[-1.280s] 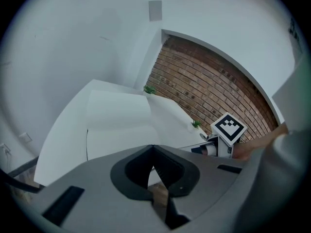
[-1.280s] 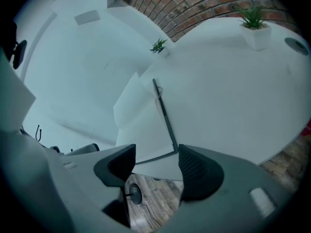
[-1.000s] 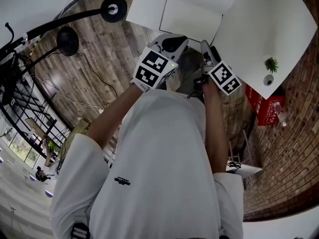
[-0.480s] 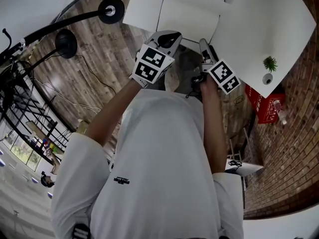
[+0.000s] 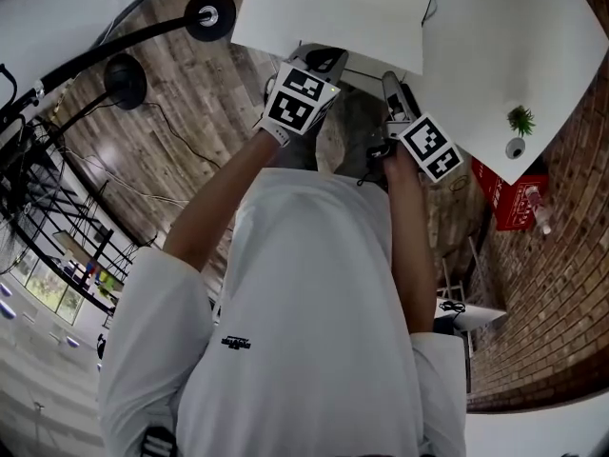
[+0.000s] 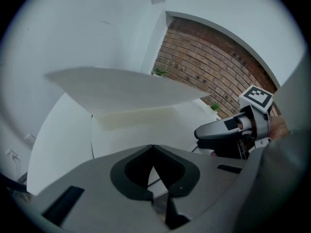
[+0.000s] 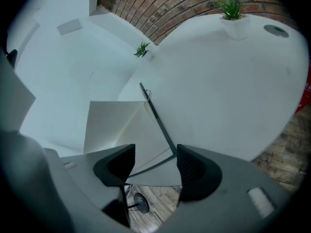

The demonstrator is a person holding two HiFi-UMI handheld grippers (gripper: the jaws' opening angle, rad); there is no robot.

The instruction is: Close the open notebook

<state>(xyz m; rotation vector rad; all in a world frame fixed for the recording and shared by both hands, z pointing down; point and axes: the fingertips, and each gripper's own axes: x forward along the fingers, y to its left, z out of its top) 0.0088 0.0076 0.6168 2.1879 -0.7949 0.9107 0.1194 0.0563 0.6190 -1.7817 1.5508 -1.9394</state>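
The white notebook (image 5: 362, 17) lies open at the near edge of the white table (image 5: 504, 46). One broad leaf (image 6: 121, 89) is raised off the lower page (image 6: 141, 118) and hangs over my left gripper (image 6: 153, 149). That gripper (image 5: 324, 60) is under the leaf's near edge with its jaws shut and tips meeting; I see nothing pinched between them. My right gripper (image 7: 155, 166) is open at the table's edge (image 5: 390, 89). The notebook's near corner and dark cover edge (image 7: 158, 120) show between its jaws, untouched. It also appears at the right of the left gripper view (image 6: 197, 132).
A small potted plant (image 7: 232, 8) and a tiny green sprig (image 7: 142, 49) stand farther back on the table. Two black round lamp bases (image 5: 209, 15) (image 5: 127, 79) sit on the wooden floor at left. A red box (image 5: 514, 198) lies by the brick wall at right.
My left gripper has moved up to the table's edge, and the raised leaf has swung over more of the notebook. The right gripper has barely moved.
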